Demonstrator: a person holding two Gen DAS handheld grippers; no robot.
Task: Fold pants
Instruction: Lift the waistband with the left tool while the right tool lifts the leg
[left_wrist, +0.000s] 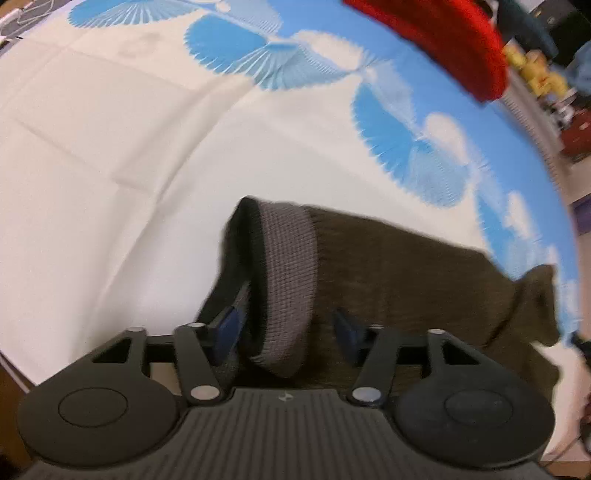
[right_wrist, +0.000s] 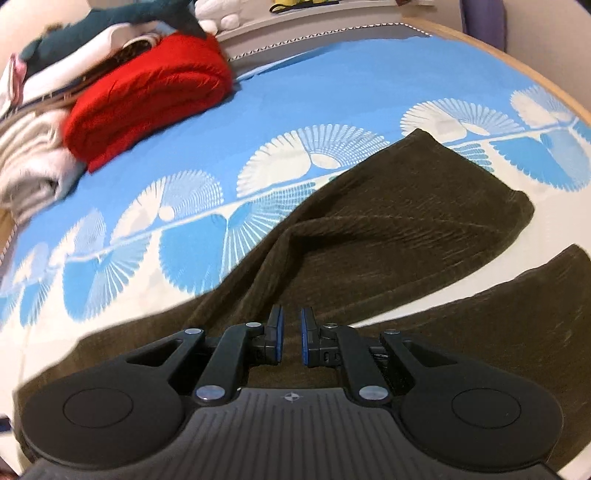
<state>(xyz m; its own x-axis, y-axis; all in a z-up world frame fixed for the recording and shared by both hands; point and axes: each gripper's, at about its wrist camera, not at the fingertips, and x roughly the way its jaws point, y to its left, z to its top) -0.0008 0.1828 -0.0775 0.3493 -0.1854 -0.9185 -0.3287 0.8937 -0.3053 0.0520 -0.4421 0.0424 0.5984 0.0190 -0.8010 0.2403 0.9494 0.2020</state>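
Observation:
Dark olive-brown pants (left_wrist: 406, 266) lie on a bed cover. Their grey ribbed waistband (left_wrist: 291, 266) curls up at the left end. My left gripper (left_wrist: 288, 328) is open, its blue pads (left_wrist: 229, 328) standing wide on either side of the waistband without pressing it. In the right wrist view the pants (right_wrist: 388, 229) spread across the cover, one leg end at the upper right and another part at the right edge. My right gripper (right_wrist: 290, 332) is shut on a pinch of the pants fabric, and a raised crease runs from its jaws into the cloth.
The bed cover (right_wrist: 258, 110) is blue and white with fan patterns. A folded red garment (right_wrist: 147, 96) and a pile of pale clothes (right_wrist: 33, 162) sit at the far left in the right wrist view. A wooden bed edge (right_wrist: 517, 55) curves along the top right.

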